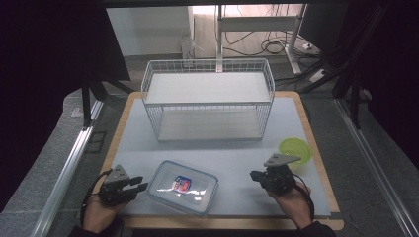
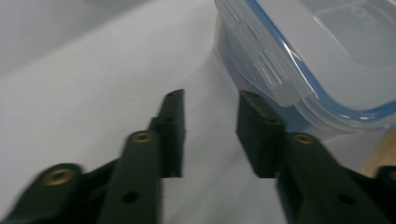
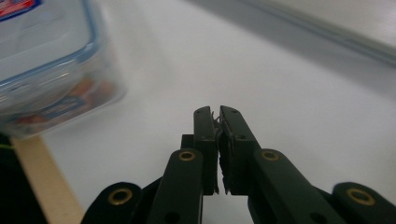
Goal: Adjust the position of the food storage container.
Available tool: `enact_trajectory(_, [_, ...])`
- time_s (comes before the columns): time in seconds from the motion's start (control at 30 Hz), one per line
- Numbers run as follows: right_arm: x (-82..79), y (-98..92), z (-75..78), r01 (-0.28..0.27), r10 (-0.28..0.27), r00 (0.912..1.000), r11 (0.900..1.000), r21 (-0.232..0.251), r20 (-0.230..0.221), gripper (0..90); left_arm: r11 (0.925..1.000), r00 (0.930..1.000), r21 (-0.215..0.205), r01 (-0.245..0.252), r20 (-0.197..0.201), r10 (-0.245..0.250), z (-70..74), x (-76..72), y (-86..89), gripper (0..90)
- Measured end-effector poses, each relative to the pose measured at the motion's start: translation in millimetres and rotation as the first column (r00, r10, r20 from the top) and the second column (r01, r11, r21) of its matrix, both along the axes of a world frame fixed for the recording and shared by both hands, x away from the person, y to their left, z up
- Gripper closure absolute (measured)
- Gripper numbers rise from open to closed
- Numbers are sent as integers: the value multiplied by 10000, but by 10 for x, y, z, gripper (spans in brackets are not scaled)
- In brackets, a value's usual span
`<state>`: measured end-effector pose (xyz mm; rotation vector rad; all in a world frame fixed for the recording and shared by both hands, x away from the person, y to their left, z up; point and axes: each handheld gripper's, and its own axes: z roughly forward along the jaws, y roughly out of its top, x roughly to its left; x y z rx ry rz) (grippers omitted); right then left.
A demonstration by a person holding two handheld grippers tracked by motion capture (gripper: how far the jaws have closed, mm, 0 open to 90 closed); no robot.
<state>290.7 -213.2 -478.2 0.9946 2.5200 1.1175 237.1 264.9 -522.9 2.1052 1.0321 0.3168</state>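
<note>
A clear plastic food box (image 1: 183,187) with a blue-sealed snap lid lies on the white mat near the front edge, a red and blue packet inside it. My left gripper (image 1: 141,186) rests just left of the box, open, its jaws pointing at the box's side clip (image 2: 280,79) with nothing between them. Right of the box, with a gap of mat between, my right gripper (image 1: 254,175) is shut and empty. Its view has the box (image 3: 46,70) at the upper left.
A white wire basket shelf (image 1: 208,98) stands at the back middle of the mat. A small green bowl (image 1: 295,149) sits on the right, just behind the right gripper. The wooden table edge (image 1: 232,223) runs along the front.
</note>
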Motion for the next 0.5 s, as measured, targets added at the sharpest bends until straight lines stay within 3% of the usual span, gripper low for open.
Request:
enact_trajectory(0.1, [-82,146,-48,-527,534,9981,9983,234,-319,864,9991,9990,-64,409,-187,-410,2,1,-53,788])
enact_trajectory(0.13, [-107,190,-58,-645,654,9972,9976,250,-357,864,9990,9989,149,418,-197,-415,9,-6,-83,813])
enact_trajectory(0.33, [-279,502,-146,-1733,1742,9818,9847,188,-759,864,9996,9986,-40,290,-439,-292,22,-2,-108,870])
enact_trajectory(0.5, [-358,663,-232,-2197,2208,9682,9753,226,-1177,856,9989,9970,39,460,-625,-457,48,-10,-227,881])
